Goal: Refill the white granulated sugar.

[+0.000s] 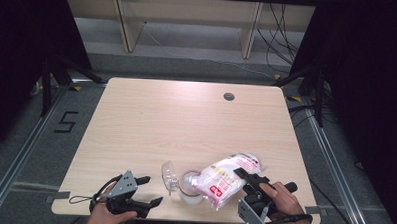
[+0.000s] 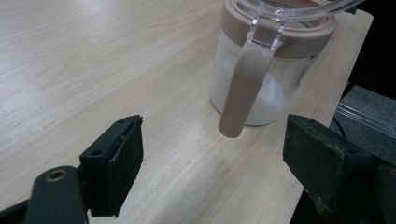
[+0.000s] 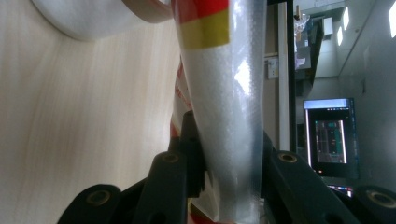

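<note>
Red-and-yellow printed bag, lettering unreadable

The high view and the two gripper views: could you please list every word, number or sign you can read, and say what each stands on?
"5": black mark on the floor left of the table.
Bag held by the right gripper: red and yellow print, too blurred to read.
Monitor in the right gripper view: screen content too small to read.
Jar: no text.
</note>
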